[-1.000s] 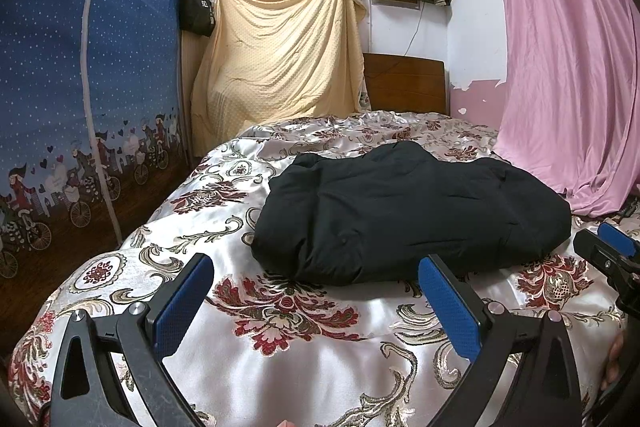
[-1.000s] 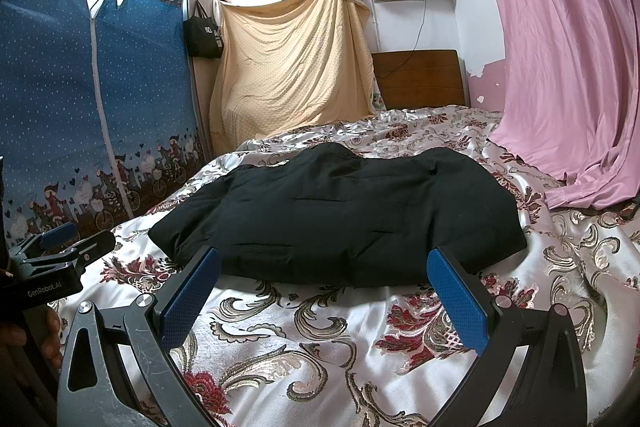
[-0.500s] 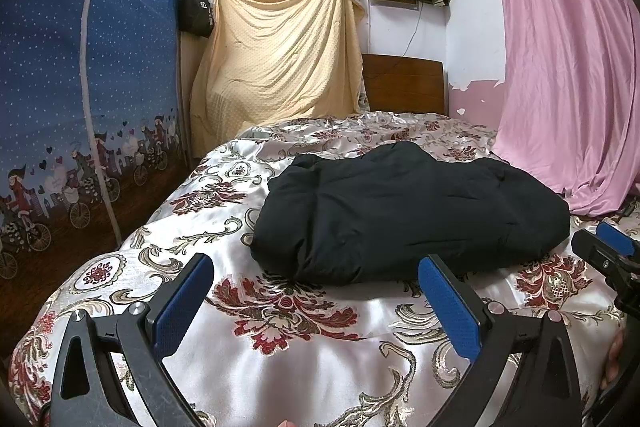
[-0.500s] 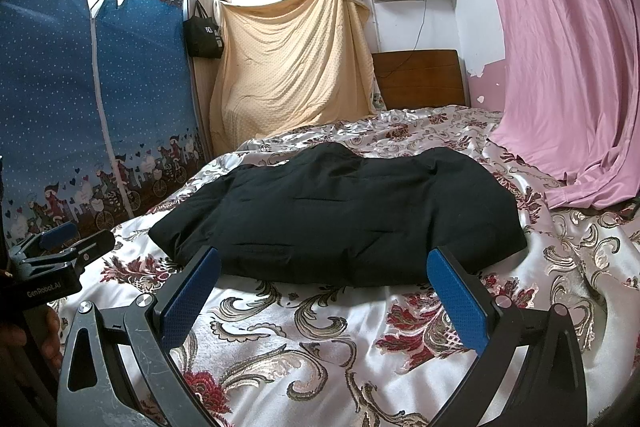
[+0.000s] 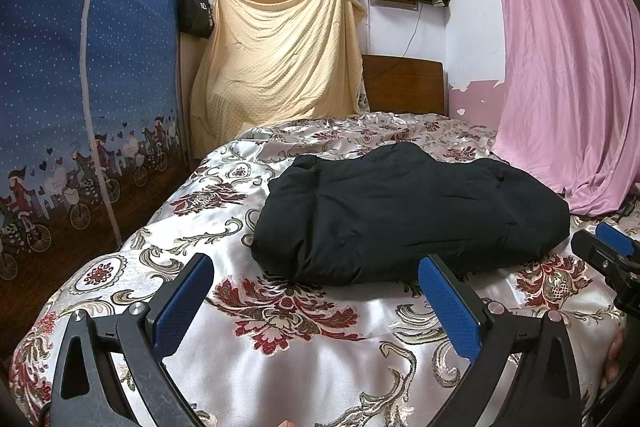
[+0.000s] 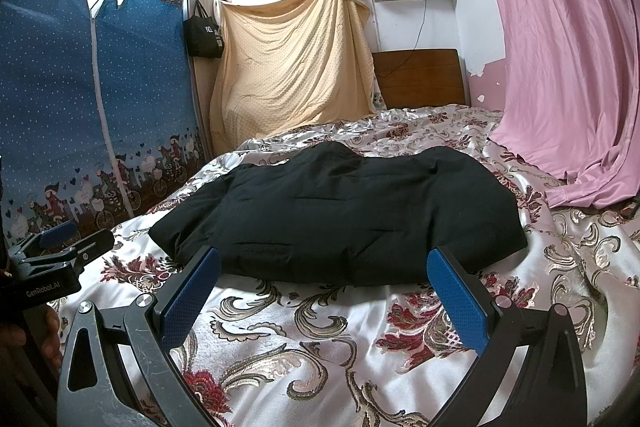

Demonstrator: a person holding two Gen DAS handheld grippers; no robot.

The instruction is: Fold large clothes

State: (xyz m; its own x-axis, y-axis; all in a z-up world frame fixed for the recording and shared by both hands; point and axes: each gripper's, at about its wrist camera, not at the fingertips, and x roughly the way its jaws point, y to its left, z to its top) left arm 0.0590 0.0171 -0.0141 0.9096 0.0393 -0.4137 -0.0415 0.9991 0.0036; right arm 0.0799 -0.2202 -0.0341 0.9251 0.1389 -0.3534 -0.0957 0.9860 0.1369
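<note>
A black padded garment (image 5: 408, 211) lies folded into a thick bundle on the floral satin bedspread (image 5: 288, 339); it also shows in the right wrist view (image 6: 340, 219). My left gripper (image 5: 316, 291) is open and empty, a short way in front of the bundle's near left edge. My right gripper (image 6: 324, 283) is open and empty, just in front of the bundle's near edge. Each gripper shows at the edge of the other's view, the right one (image 5: 608, 255) and the left one (image 6: 60, 243).
A blue fabric wardrobe (image 5: 80, 115) stands left of the bed. A yellow sheet (image 5: 280, 67) hangs at the back beside a wooden headboard (image 5: 404, 83). A pink curtain (image 5: 568, 67) drapes onto the bed at the right.
</note>
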